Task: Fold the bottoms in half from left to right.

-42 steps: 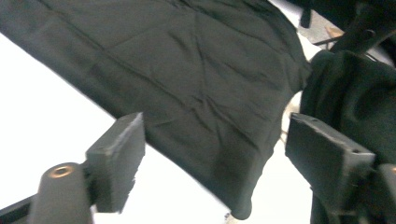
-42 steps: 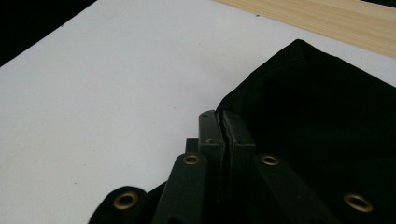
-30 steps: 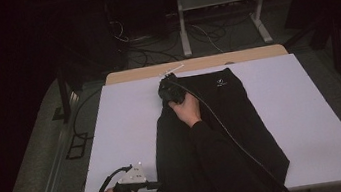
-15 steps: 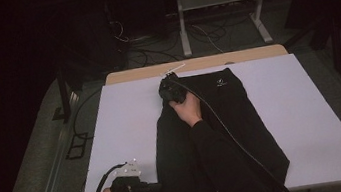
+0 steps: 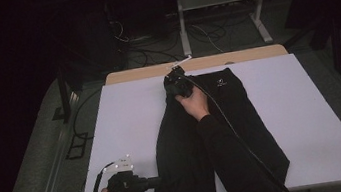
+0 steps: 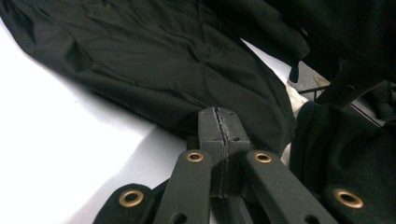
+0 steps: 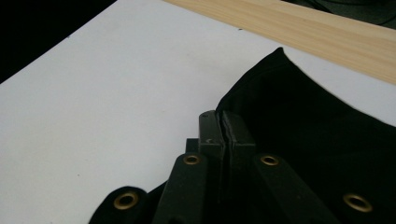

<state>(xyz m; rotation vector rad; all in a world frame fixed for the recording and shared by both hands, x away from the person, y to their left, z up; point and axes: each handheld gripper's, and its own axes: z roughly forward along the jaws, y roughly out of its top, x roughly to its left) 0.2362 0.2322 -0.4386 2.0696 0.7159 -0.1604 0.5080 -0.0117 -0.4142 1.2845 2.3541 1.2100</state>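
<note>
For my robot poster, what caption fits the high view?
Two tongs, left and right, pinch black trousers on a white table.

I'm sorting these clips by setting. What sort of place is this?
Probably a lab or workshop set up for recording: a white-topped table under a fixed camera, loose cables on the floor behind, and a metal stand in a dark room.

Black claw (image 6: 219,126) with brass-ringed screw holes, trailing black cable (image 5: 234,132), black sleeve (image 5: 227,153)
</note>
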